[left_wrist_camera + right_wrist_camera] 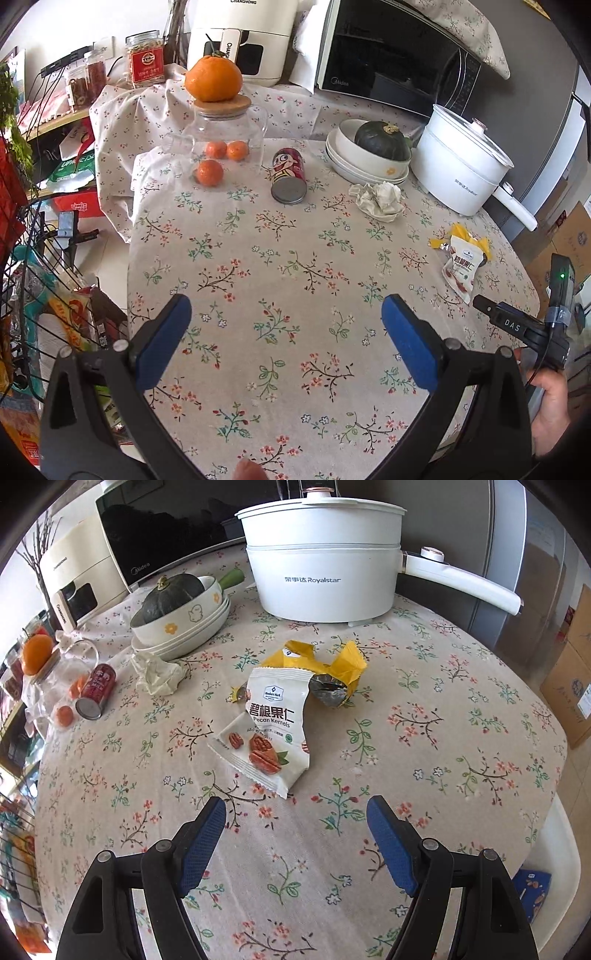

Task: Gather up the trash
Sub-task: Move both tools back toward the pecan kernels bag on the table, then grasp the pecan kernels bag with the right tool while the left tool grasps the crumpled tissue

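Observation:
A white pecan-kernel packet [267,734] lies on the floral tablecloth just beyond my right gripper [295,814], which is open and empty. A torn yellow wrapper [325,664] lies right behind the packet. A crumpled tissue [157,672] sits by the stacked dishes, and a red can [96,690] lies on its side further left. My left gripper [286,312] is open and empty over bare cloth; the can [289,175], tissue [378,195] and packet [463,262] lie well ahead of it. The right hand's tool [532,325] shows at that view's right edge.
A white electric pot [321,554] stands at the back, with stacked white dishes [184,627] holding a dark squash. A glass jar [225,144] with oranges, a microwave [391,55] and an air fryer [240,40] line the far side. A wire rack [33,295] stands left of the table.

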{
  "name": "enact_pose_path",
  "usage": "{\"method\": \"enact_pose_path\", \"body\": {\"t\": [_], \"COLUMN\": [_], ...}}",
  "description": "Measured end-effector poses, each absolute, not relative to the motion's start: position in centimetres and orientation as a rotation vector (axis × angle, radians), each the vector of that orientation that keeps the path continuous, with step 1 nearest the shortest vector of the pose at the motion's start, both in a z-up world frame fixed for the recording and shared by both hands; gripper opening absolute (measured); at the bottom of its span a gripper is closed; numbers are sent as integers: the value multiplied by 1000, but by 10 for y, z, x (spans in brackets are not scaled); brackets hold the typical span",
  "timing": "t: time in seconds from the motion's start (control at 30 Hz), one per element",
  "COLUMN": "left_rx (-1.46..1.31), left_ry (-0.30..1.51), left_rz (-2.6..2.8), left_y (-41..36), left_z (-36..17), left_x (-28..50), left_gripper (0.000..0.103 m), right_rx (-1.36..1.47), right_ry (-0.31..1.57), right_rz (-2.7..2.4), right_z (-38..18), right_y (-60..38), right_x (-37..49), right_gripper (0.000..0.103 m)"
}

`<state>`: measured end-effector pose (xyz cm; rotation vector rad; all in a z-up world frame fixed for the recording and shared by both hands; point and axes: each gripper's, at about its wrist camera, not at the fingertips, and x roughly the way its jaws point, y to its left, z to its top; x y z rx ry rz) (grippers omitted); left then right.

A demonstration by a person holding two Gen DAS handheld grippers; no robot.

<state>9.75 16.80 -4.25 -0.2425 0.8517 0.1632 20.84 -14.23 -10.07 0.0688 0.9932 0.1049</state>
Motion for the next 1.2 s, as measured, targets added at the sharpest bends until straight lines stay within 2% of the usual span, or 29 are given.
{"method": "enact_pose_path", "body": {"t": [0.23, 0.33, 0.4, 0.43, 0.47, 0.5, 0.57, 0.6, 0.63, 0.67, 0.87, 1.07, 1.17, 1.2], "left_rx": [-228, -223, -219, -217, -217, -217, -227, -236, -247, -251, -146, -86, -117, -136], "left_ry": [840, 839, 849, 852, 853, 849, 847, 849, 847, 843, 884, 848, 842, 840], "left_rz": [172, 177, 179, 177, 173, 166, 154, 147, 141, 134, 50, -20, -20, -21], "left_y": [167, 167, 166, 166, 166, 165, 164, 163, 161, 158, 125, 102, 96, 95], "left_z": [-45, -48, -51, -52, -54, -55, -57, -58, -59, -60, -73, -83, -86, -87], "left_x": [97, 99, 101, 102, 102, 103, 106, 108, 110, 112, 148, 199, 227, 237], "left_gripper": [102, 102, 102, 102, 102, 102, 102, 102, 102, 102, 102, 102, 91, 84], "right_rx": [81, 68, 41, 24, 20, 19, -2, -5, -6, -1, 8, 71, 77, 71], "right_ry": [973, 969, 944, 934, 929, 930, 944, 942, 944, 953, 995, 964, 950, 944], "right_rz": [92, 86, 80, 82, 102, 110, 103, 106, 114, 134, 243, 310, 323, 322], "right_z": [-122, -131, -132, -132, -133, -132, -131, -129, -126, -123, -96, -62, -51, -48], "right_y": [-138, -137, -134, -131, -128, -126, -124, -125, -127, -129, -143, -168, -178, -180], "right_x": [236, 245, 248, 249, 249, 249, 249, 247, 246, 244, 230, 213, 210, 209], "right_gripper": [79, 72, 64, 56, 42, 40, 27, 24, 17, 5, 3, 3, 3, 3]}}
